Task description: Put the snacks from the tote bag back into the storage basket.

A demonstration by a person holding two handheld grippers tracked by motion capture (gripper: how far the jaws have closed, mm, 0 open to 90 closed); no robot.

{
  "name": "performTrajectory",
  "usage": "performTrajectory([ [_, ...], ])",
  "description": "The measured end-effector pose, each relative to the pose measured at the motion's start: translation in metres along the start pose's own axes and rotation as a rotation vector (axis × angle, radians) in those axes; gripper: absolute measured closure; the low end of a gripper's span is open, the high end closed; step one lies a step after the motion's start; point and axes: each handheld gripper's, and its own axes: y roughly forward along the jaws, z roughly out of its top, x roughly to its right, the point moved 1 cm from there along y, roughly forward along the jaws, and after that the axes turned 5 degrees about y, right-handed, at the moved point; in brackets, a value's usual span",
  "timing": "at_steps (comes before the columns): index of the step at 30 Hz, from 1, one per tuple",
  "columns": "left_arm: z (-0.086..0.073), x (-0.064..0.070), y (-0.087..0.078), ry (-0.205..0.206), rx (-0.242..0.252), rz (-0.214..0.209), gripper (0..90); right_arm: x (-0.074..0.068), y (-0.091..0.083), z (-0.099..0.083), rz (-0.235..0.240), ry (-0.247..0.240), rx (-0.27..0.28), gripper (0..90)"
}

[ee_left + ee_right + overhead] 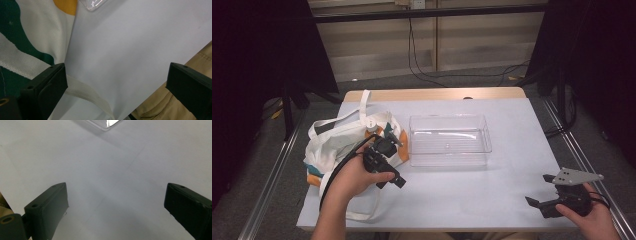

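Tote bag (343,142) lying at left of frame on surface (462,195), beside clear tray (448,140), seen empty. Left claw (393,181) released, held at bag's near edge; strap (86,93) untouched. Right claw (544,191) released, lower right. Unpacking judged not begun.

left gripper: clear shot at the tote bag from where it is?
Probably yes. The left gripper hangs open right at the tote bag's near edge, a white strap lying by one jaw. Nothing stands between them; the clear tray sits off to the side.
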Motion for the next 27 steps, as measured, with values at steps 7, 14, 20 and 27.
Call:
performTrajectory([
  [7,0.0,0.0,-0.005,0.004,0.031,-0.008,3.1,-0.002,0.002,0.001,0.006,0.002,-0.004,5.0],
  [14,0.002,-0.004,-0.021,-0.01,0.084,-0.006,0.8,0.0,-0.002,-0.004,0.006,0.004,0.0,5.0],
  [20,0.005,-0.011,-0.037,-0.005,0.114,0.014,0.1,0.001,-0.003,-0.003,0.006,0.011,0.01,5.0],
  [27,0.011,-0.024,-0.053,-0.044,0.131,0.056,5.1,0.0,-0.003,-0.003,0.0,0.006,0.007,5.0],
])
